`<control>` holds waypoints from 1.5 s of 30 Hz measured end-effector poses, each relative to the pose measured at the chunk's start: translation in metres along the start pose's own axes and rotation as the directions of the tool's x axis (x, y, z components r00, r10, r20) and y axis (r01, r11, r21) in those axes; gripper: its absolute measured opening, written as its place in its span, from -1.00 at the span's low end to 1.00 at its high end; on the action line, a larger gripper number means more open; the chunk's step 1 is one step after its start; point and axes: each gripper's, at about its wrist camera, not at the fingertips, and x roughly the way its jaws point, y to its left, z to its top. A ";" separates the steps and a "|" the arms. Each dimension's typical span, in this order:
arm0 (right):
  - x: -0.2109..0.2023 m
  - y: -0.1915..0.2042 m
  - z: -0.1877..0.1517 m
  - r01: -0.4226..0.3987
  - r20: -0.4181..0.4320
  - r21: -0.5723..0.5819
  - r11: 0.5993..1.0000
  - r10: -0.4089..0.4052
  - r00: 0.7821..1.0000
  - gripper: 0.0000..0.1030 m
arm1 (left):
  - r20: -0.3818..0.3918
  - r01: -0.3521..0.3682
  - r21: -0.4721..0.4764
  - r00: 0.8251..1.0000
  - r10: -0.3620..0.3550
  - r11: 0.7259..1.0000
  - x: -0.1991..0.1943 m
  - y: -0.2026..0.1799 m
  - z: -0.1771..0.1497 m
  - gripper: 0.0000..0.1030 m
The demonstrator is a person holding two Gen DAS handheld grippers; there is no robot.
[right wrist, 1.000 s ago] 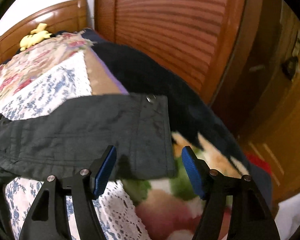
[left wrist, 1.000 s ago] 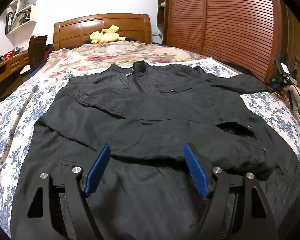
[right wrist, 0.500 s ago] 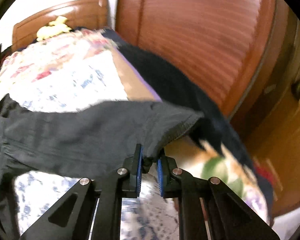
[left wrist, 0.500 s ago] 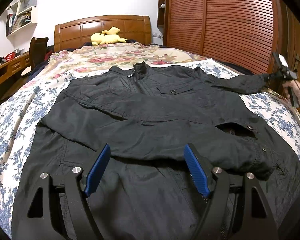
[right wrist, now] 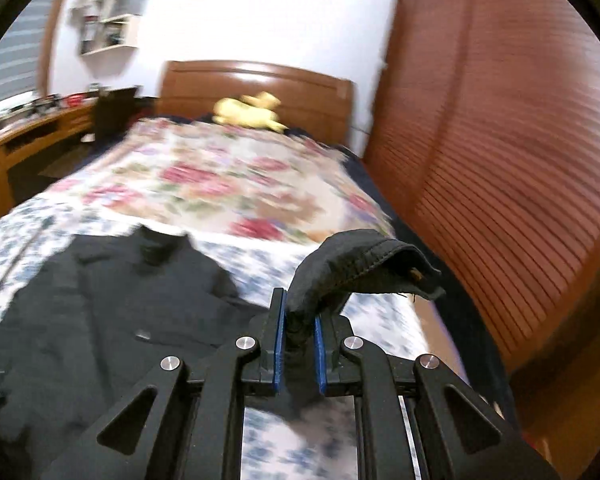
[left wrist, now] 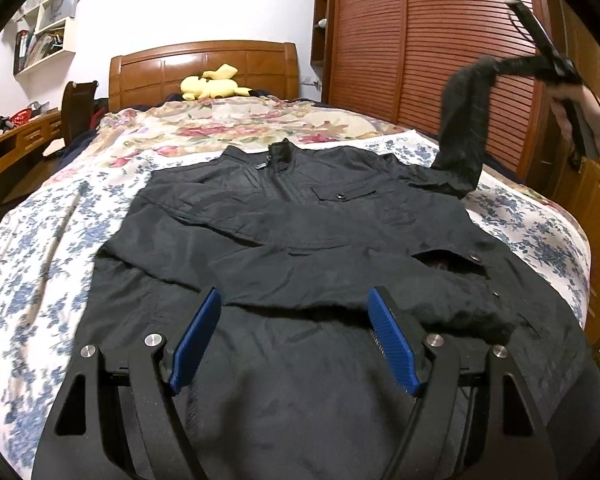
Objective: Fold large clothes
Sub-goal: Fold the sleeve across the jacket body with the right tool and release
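Note:
A black jacket [left wrist: 300, 240] lies front-up on the bed, collar toward the headboard, one sleeve folded across its body. My left gripper [left wrist: 296, 344] is open and empty, hovering over the jacket's lower part. My right gripper [right wrist: 299, 336] is shut on the cuff of the other sleeve [right wrist: 364, 264] and holds it lifted above the bed's right side. In the left wrist view that raised sleeve [left wrist: 464, 128] hangs from the right gripper [left wrist: 540, 60] at the upper right. The jacket body also shows in the right wrist view [right wrist: 100, 320].
The bed has a blue floral sheet [left wrist: 32, 272] and a rose-patterned quilt [left wrist: 228, 124]. A yellow plush toy [left wrist: 210, 84] lies by the wooden headboard [left wrist: 204, 68]. A slatted wooden wardrobe [left wrist: 440, 48] stands close on the right. A desk and chair [left wrist: 76, 108] stand left.
My right gripper closed on the sleeve cuff and lifted it up off the bed, swinging toward the jacket. The left gripper stayed open over the jacket's lower part.

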 end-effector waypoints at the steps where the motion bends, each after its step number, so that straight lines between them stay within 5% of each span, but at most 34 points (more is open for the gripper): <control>1: -0.005 0.015 0.005 -0.026 0.014 -0.018 0.999 0.027 1.000 -0.77 | 0.003 -0.002 -0.003 1.000 0.002 1.000 -0.004 0.002 0.000 0.49; 9: -0.032 0.098 0.021 -0.209 0.092 -0.113 0.971 0.220 0.971 -0.77 | 0.032 -0.047 -0.052 0.998 0.049 0.998 -0.043 0.036 -0.006 0.49; 19: -0.054 0.122 -0.002 -0.424 0.122 -0.191 0.885 0.450 0.885 -0.77 | 0.046 -0.093 -0.083 0.994 0.097 0.992 -0.066 0.067 -0.013 0.49; 30: -0.030 0.086 -0.048 -0.473 -0.065 -0.185 0.861 0.470 0.880 -0.77 | 0.042 -0.109 -0.101 0.993 0.114 0.989 -0.071 0.076 -0.016 0.49; 45: -0.042 0.126 -0.066 -0.548 -0.172 -0.128 0.827 0.526 0.833 -0.65 | 0.033 -0.115 -0.094 0.992 0.118 0.989 -0.067 0.074 -0.016 0.49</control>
